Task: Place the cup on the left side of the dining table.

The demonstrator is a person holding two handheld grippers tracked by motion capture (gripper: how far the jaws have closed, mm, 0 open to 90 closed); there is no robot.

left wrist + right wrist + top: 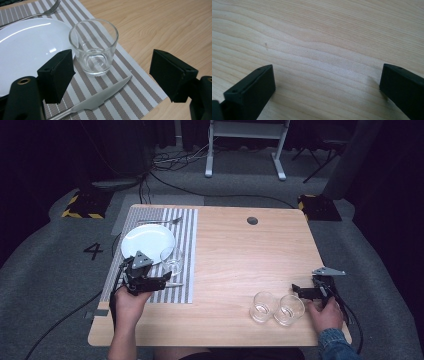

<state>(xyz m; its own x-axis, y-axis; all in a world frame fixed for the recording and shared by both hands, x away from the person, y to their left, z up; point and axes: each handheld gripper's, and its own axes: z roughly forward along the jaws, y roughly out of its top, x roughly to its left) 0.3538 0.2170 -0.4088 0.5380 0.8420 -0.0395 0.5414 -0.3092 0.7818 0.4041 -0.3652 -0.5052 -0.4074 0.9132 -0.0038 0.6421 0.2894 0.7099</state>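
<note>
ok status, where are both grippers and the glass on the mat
Left gripper open, just short of clear glass tumbler on striped placemat. Right gripper open, empty, beside two clear glasses. Silver table knife lies under left jaws.

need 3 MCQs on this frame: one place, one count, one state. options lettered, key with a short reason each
1. Where does the knife lie?
A. on the plate
B. on the striped placemat, in front of a glass
C. on the bare wood beside the two glasses

2. How many clear glasses are on the table?
A. one
B. three
C. five

3. What state is the left gripper in?
A. open, holding nothing
B. shut on the glass
C. shut on the knife

Answers:
1. B: the left gripper view shows the knife across the stripes, nearer the camera than the glass on the mat.
2. B: the high view shows one on the mat beside the plate and two glasses near the right gripper.
3. A: its fingers stand wide apart, with the glass beyond them.
</note>
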